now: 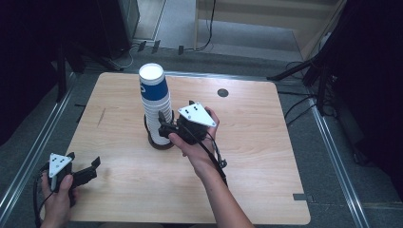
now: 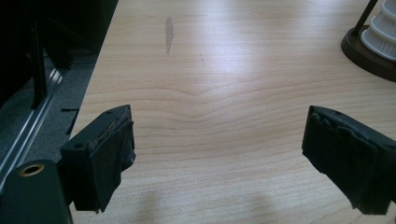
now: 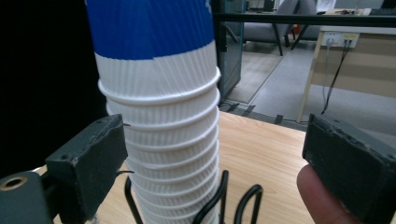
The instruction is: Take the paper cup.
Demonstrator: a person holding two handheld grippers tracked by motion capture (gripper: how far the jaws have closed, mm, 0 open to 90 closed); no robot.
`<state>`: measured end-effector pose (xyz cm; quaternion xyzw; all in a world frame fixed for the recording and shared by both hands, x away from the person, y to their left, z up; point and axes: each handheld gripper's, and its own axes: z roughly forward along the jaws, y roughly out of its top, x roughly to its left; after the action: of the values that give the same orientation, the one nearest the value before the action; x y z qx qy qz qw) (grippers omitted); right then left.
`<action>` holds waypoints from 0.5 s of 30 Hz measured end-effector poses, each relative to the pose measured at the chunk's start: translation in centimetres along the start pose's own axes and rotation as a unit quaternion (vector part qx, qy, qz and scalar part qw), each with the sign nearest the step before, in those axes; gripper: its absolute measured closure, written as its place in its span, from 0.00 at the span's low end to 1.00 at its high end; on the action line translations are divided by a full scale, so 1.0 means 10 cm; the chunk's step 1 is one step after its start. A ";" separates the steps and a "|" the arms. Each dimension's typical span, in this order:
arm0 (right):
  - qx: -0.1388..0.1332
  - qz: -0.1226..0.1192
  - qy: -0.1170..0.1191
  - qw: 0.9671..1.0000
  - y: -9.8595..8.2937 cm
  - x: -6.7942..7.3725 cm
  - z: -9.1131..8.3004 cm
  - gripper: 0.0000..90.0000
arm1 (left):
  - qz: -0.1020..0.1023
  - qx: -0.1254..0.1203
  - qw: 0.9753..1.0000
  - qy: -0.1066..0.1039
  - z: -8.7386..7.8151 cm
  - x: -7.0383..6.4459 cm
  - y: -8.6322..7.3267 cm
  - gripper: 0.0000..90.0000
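At frame centre of the high view, the right gripper (image 1: 160,124), jaws apart, flanks the cup stack (image 1: 155,102). The right gripper view reveals its wire holder (image 3: 219,198). Lower left, the left gripper (image 1: 90,168) gapes over bare surface (image 1: 266,142).

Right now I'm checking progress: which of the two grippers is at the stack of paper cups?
The right gripper, open beside the blue-and-white ribbed paper cup stack; the left gripper sits at the table's near-left corner.

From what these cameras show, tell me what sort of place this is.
Probably an office or lab set up for recording. A plain wooden table stands on grey carpet, dark stands and cables ring it, and a desk and office chairs show behind the stack of paper cups.
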<state>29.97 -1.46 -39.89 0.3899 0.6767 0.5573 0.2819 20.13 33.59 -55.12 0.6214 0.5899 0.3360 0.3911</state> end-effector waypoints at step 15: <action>-0.001 0.007 0.017 1.000 0.14 0.10 0.08 0.07 | 0.000 0.001 1.000 0.001 0.00 0.00 0.00 0.11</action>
<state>30.40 -0.06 -38.60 0.3850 0.6776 0.5668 0.2670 20.17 33.56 -55.12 0.6216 0.5906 0.3358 0.3900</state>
